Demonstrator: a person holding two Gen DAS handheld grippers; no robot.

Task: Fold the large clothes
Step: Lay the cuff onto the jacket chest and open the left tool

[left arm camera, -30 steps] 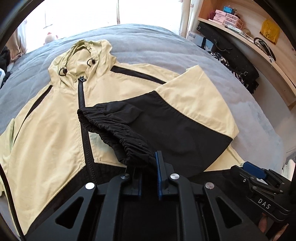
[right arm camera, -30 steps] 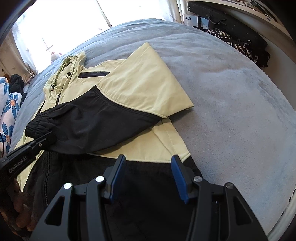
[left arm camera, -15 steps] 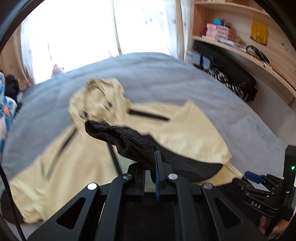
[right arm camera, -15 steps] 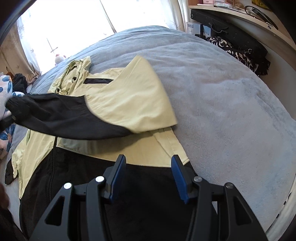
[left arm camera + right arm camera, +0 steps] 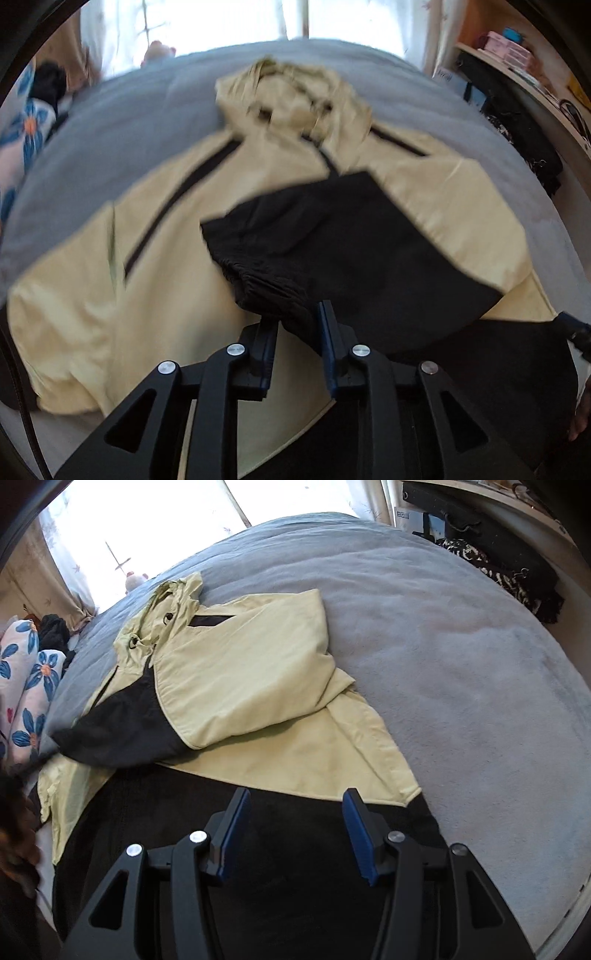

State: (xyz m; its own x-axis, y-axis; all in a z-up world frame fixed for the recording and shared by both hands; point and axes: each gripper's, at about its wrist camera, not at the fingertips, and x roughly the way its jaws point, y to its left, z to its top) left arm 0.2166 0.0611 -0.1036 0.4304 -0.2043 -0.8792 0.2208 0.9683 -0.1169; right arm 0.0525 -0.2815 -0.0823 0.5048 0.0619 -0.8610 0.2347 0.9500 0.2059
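A pale yellow and black hooded jacket (image 5: 177, 266) lies front up on a grey bed (image 5: 122, 129). Its right sleeve is folded across the chest, and the sleeve's black gathered cuff (image 5: 266, 288) reaches the zip line. My left gripper (image 5: 297, 325) sits at that cuff with its jaws opening. The cuff's edge hangs loosely between the pads. In the right wrist view the jacket (image 5: 240, 686) shows the same fold. My right gripper (image 5: 291, 812) hovers over the black hem (image 5: 295, 867), jaws opening, nothing between them.
Floral pillows (image 5: 33, 686) and dark clothes lie at the bed's left side. A wooden shelf with a black bag (image 5: 480, 528) runs along the right. Bare grey blanket (image 5: 461, 664) stretches right of the jacket. A hand (image 5: 14, 830) shows at the left edge.
My left gripper lifted the cuff, swung it left over the jacket, then set it down across the chest and parted its jaws. The right gripper stayed put and its jaws widened a little.
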